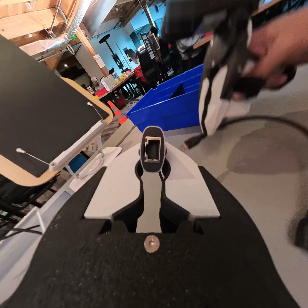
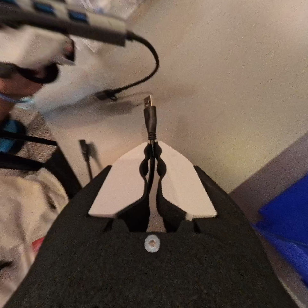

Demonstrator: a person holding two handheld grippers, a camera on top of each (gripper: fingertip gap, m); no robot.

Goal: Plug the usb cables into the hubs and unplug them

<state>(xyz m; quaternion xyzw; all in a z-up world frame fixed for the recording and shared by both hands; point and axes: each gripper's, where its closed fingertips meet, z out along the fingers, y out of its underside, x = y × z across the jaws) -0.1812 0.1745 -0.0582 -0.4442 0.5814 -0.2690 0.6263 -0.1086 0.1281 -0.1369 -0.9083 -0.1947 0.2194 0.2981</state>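
Observation:
My left gripper point(image 1: 153, 150) is shut on a grey hub point(image 1: 152, 166) and holds it end-on above the grey table point(image 1: 250, 175), its square metal port facing the camera. My right gripper point(image 2: 152, 143) is shut on a black USB cable just behind its plug point(image 2: 150, 116), whose metal tip points forward. In the left wrist view the right gripper point(image 1: 205, 130) is blurred at the upper right, with the plug point(image 1: 192, 141) sticking out toward the hub and not touching it. In the right wrist view the hub point(image 2: 93, 23), with blue ports, is blurred at the upper left.
A blue bin point(image 1: 166, 108) stands behind the hub on the table, and shows at the lower right of the right wrist view point(image 2: 286, 225). The hub's own black lead point(image 2: 150, 66) hangs down to a loose plug. Another cable end point(image 2: 85, 150) lies on the table. A black board point(image 1: 41, 100) stands to the left.

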